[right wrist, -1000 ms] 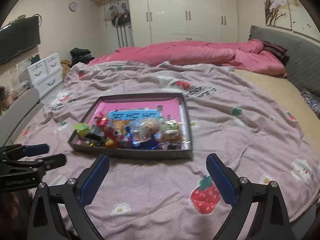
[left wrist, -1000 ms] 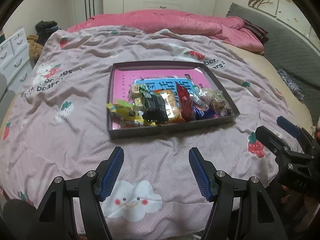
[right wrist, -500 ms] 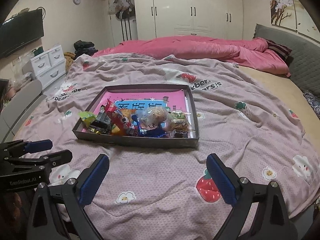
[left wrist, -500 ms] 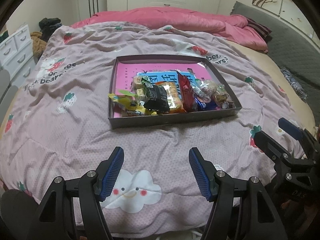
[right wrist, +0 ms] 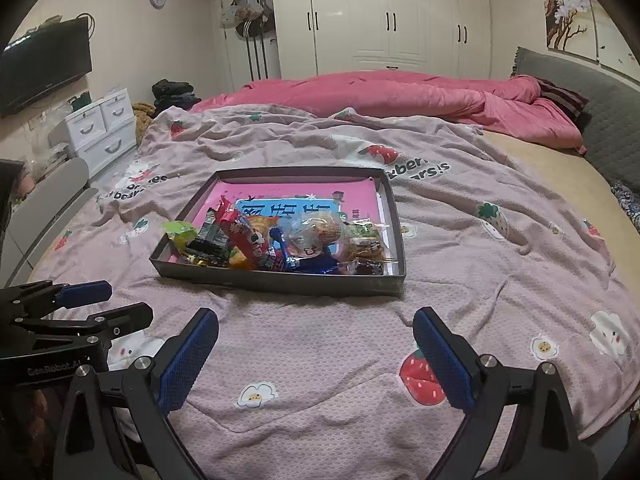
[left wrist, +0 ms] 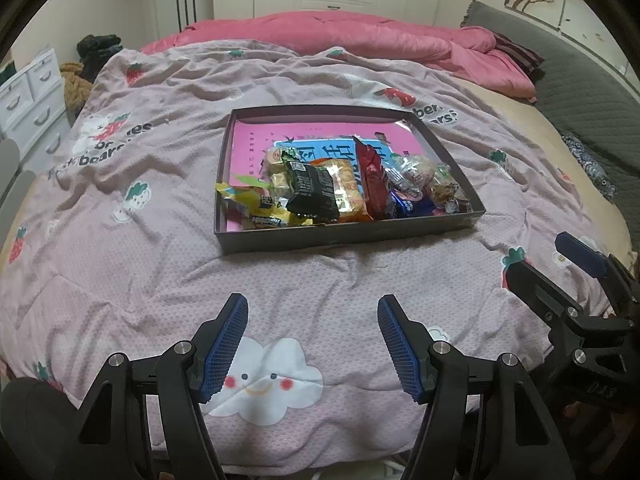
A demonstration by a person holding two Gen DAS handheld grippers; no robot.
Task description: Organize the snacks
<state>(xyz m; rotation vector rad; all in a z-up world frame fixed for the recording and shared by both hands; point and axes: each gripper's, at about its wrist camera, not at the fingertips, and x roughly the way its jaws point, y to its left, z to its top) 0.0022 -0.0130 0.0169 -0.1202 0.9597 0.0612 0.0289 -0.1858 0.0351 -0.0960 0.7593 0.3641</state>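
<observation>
Shallow dark grey cardboard tray (right wrist: pixel 280 282) lies on pale pink strawberry-print bedspread (right wrist: pixel 480 272). Pink printed sheet (right wrist: pixel 296 194) lines tray floor. Heap of wrapped snacks (right wrist: pixel 276 246) sits at near end of tray: yellow-green packet at left, black packet, red packet, clear bag, blue wrapper. Right gripper (right wrist: pixel 316 356): blue-padded jaws wide apart, nothing between them, well short of tray. Left gripper (right wrist: pixel 96 304) at lower left edge, jaws apart.
</observation>
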